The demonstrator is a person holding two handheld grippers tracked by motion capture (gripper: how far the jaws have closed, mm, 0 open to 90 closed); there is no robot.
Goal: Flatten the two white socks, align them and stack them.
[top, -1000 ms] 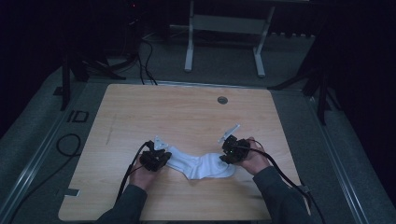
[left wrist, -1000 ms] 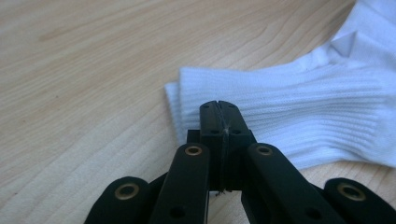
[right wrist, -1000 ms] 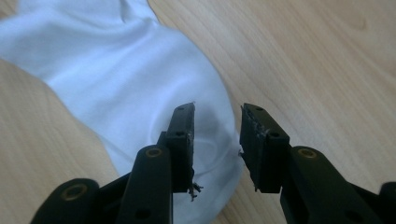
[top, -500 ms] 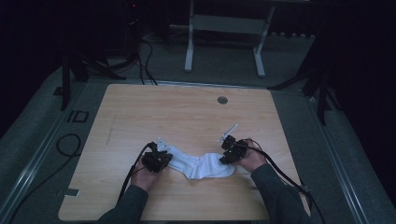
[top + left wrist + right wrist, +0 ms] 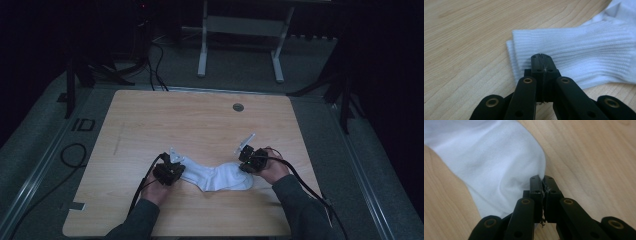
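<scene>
- A white sock [image 5: 216, 176] lies flat on the near half of the wooden surface [image 5: 200, 125], bent in the middle, stretched between the two hands
- Its ribbed cuff end points to the person's left; the left gripper view shows that ribbing close up [image 5: 579, 57], with a second layer of fabric edge peeking out just beside the top one, a detail too small to make out from the high view
- The left claw [image 5: 541, 56] is clamped on the sock's cuff edge, its jaws pressed together with the fabric pinched at the tips
- The smooth, rounded toe end [image 5: 494, 162] points to the person's right; the right gripper view shows a small pucker in the cloth where it is gripped
- The right claw [image 5: 542, 178] is clamped on the toe's edge; its jaws have just been closing, and the sock is between them
- The high view alone gives the whole layout: the left claw [image 5: 172, 169] and right claw [image 5: 248, 161] at opposite ends of the sock, both forearms entering from the near edge, cables trailing from each
- Farther off on the surface, a small round grommet [image 5: 238, 107] sits near the far edge, well apart from the sock
</scene>
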